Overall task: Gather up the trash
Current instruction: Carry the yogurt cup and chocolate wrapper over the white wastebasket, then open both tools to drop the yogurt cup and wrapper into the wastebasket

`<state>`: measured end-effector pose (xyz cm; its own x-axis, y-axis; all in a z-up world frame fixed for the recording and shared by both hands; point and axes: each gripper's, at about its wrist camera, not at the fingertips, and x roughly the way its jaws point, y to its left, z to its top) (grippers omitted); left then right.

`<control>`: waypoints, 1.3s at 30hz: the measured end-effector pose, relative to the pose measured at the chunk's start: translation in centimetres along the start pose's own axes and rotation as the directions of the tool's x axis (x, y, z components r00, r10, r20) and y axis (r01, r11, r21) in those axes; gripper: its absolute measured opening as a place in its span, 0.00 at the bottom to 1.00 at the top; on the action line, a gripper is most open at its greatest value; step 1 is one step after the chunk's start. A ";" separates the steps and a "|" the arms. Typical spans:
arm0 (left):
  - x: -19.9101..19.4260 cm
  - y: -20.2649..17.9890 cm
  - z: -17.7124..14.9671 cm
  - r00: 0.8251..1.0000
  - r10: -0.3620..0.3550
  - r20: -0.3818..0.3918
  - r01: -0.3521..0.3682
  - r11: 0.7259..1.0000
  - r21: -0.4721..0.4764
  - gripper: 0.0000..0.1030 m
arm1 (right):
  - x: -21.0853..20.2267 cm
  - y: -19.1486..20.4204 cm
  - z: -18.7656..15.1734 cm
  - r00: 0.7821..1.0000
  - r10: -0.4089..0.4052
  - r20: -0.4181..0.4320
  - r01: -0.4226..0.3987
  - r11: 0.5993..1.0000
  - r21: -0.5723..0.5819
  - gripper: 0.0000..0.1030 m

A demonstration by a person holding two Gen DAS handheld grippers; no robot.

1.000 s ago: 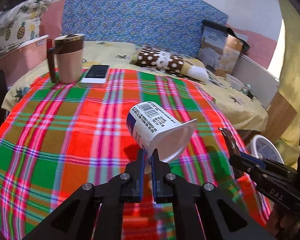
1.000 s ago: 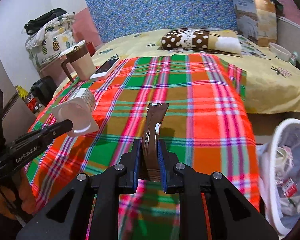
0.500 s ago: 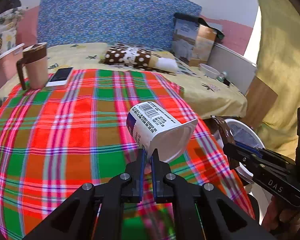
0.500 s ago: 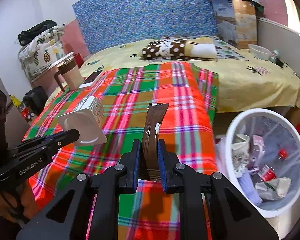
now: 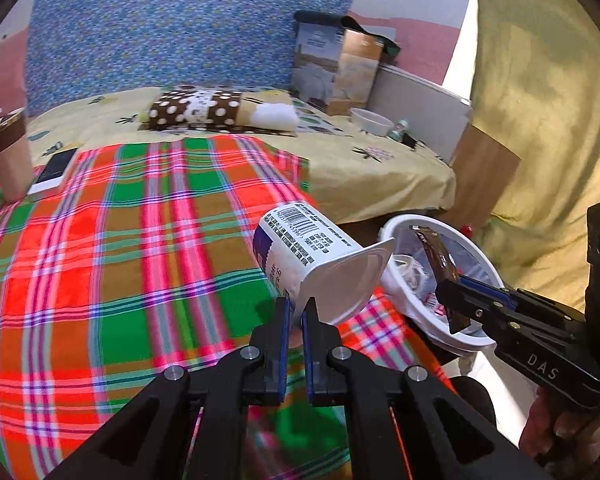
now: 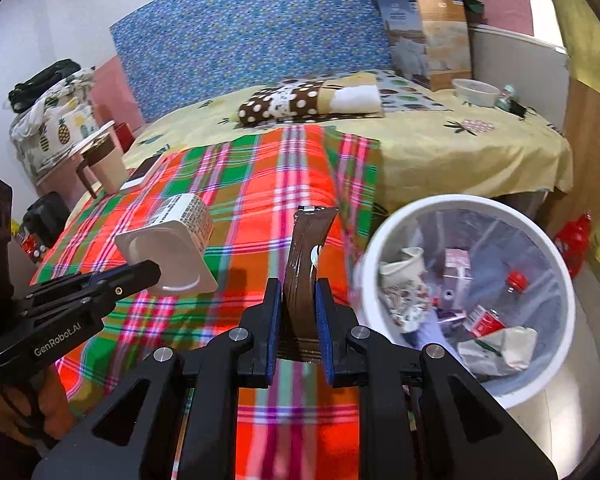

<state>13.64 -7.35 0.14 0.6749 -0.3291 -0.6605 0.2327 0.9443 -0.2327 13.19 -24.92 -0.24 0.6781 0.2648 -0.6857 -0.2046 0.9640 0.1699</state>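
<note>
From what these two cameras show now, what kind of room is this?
Most likely a bedroom at home: a bed with a yellow printed sheet, a brown polka-dot pillow and a blue patterned headboard. A white round trash bin stands beside it.
</note>
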 end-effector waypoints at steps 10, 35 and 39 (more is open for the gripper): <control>2.3 -4.8 0.5 0.997 -0.073 -0.033 0.075 0.993 0.087 0.06 | -1.3 -4.5 -1.2 0.997 -0.074 -0.007 0.074 0.994 0.075 0.19; 10.1 -13.1 1.0 0.968 -0.188 -0.165 0.221 0.952 0.211 0.06 | -1.2 -11.0 -2.4 0.980 -0.168 -0.102 0.184 0.968 0.172 0.20; 10.8 -13.6 1.2 0.966 -0.192 -0.174 0.228 0.949 0.217 0.06 | -1.2 -11.4 -2.4 0.978 -0.179 -0.102 0.195 0.964 0.178 0.20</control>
<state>18.57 -23.74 -2.98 0.4850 -0.4998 -0.7177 0.5269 0.8219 -0.2164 13.00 -36.25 -3.07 0.6278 0.0839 -0.7738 0.0609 0.9858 0.1564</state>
